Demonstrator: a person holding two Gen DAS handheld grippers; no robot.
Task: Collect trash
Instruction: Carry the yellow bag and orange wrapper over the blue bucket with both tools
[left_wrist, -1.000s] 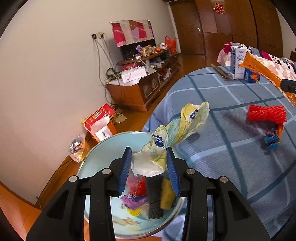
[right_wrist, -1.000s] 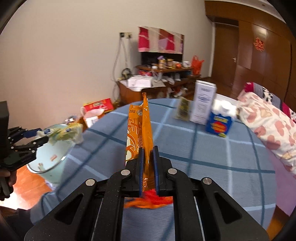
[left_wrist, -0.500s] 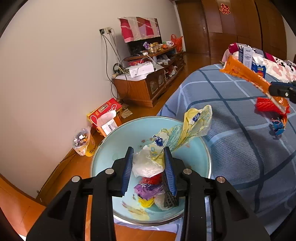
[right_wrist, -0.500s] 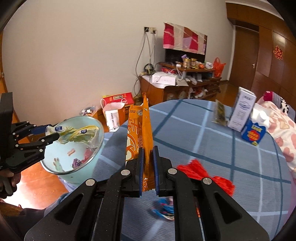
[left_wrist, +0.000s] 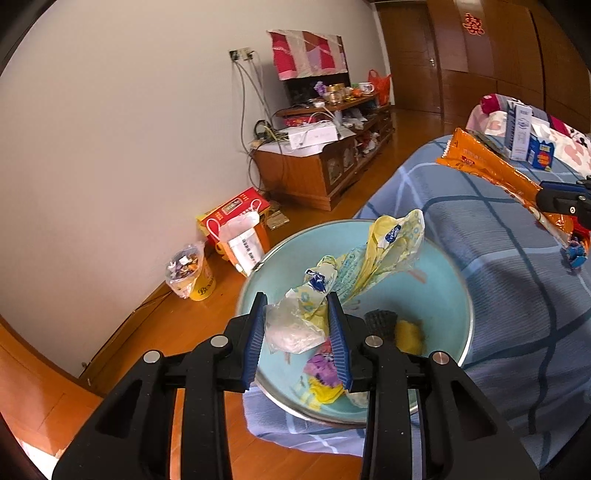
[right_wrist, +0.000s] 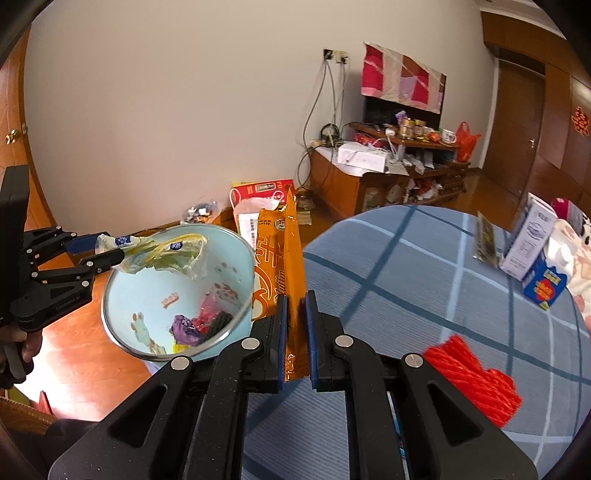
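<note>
Two pinches: left gripper (left_wrist: 297, 330) on yellow wrapper (left_wrist: 369, 258) over bowl (left_wrist: 466, 317); right gripper (right_wrist: 294, 332) on orange packet (right_wrist: 279, 266) beside it.

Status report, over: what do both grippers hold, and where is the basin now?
Left gripper shut on crumpled yellow wrapper, over light-blue basin. Right gripper shut on orange snack bag, beside the basin rim. Nothing blocking the basin.
</note>
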